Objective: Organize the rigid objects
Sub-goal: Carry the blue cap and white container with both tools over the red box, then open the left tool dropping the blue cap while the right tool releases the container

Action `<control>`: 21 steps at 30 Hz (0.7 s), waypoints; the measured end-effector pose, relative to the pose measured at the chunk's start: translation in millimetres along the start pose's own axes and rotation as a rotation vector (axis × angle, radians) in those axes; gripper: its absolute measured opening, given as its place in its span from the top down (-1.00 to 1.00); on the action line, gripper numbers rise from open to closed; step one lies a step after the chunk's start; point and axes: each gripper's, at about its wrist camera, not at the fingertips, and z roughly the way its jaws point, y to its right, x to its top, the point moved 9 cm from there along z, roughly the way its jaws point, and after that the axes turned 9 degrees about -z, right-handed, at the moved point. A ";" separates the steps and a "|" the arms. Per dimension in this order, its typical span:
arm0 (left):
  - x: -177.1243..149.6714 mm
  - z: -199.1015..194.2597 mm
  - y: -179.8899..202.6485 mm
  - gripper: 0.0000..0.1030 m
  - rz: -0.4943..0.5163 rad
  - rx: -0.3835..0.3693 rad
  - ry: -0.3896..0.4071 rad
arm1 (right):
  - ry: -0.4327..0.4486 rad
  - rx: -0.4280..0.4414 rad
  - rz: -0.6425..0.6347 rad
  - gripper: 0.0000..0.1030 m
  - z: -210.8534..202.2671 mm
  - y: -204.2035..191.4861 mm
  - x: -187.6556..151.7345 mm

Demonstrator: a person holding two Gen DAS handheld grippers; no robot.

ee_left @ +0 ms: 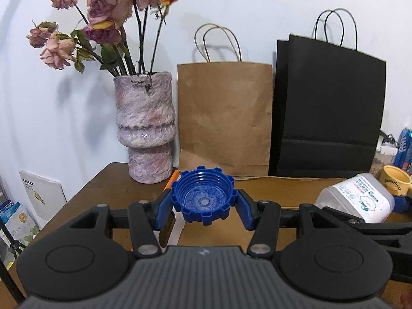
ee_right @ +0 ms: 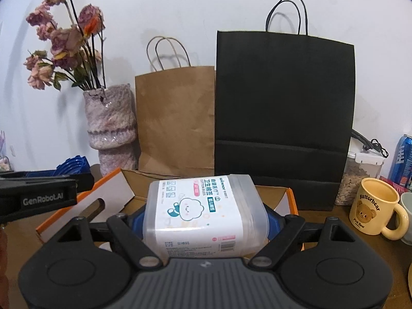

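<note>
The left gripper (ee_left: 204, 203) has its blue fingers (ee_left: 164, 209) clamped on a blue ribbed cap (ee_left: 203, 197), which is held in the air with its open threaded side facing the camera. The right gripper (ee_right: 206, 217) has its fingers pressed on both sides of a clear plastic cotton bud box (ee_right: 203, 212), lying on its side with the printed label up. Both are held over an open cardboard box (ee_right: 289, 200) with orange edges, which lies on the brown bench (ee_left: 108, 182). Behind this cardboard box stand a brown paper bag (ee_right: 175, 121) and a black paper bag (ee_right: 283, 118) against the wall. To its left is a mottled pink vase (ee_left: 145, 126) with dried roses (ee_left: 103, 7); to its right is a yellow bear mug (ee_right: 374, 206).
</note>
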 end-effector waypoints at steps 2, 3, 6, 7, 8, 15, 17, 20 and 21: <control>-1.1 7.5 -0.2 -0.05 0.006 0.005 -0.011 | -0.012 -0.004 -0.008 -0.62 5.7 0.3 -0.9; -1.6 11.0 -0.5 -0.05 0.009 0.007 -0.015 | -0.018 -0.006 -0.011 -0.62 8.6 0.6 -1.7; -2.5 21.1 -1.2 -0.05 0.018 0.016 -0.025 | -0.036 -0.008 -0.018 -0.62 16.9 1.6 -5.5; -3.0 24.2 -1.4 -0.05 0.020 0.020 -0.028 | -0.042 -0.008 -0.019 -0.62 19.3 1.6 -7.0; -3.8 28.1 -2.1 -0.05 0.023 0.026 -0.032 | -0.047 -0.008 -0.020 -0.62 21.1 1.9 -8.4; -16.6 43.1 -0.6 -0.05 0.050 0.033 -0.074 | -0.098 -0.010 -0.030 -0.62 32.4 1.7 -22.8; -18.1 44.4 -0.7 -0.06 0.057 0.037 -0.083 | -0.109 -0.007 -0.034 -0.62 33.5 0.9 -25.1; -19.5 44.9 0.5 -0.21 0.070 0.043 -0.090 | -0.123 -0.018 -0.037 -0.62 34.1 2.1 -26.5; -20.0 44.7 0.4 -0.33 0.073 0.047 -0.091 | -0.125 -0.026 -0.043 -0.75 33.7 2.5 -26.2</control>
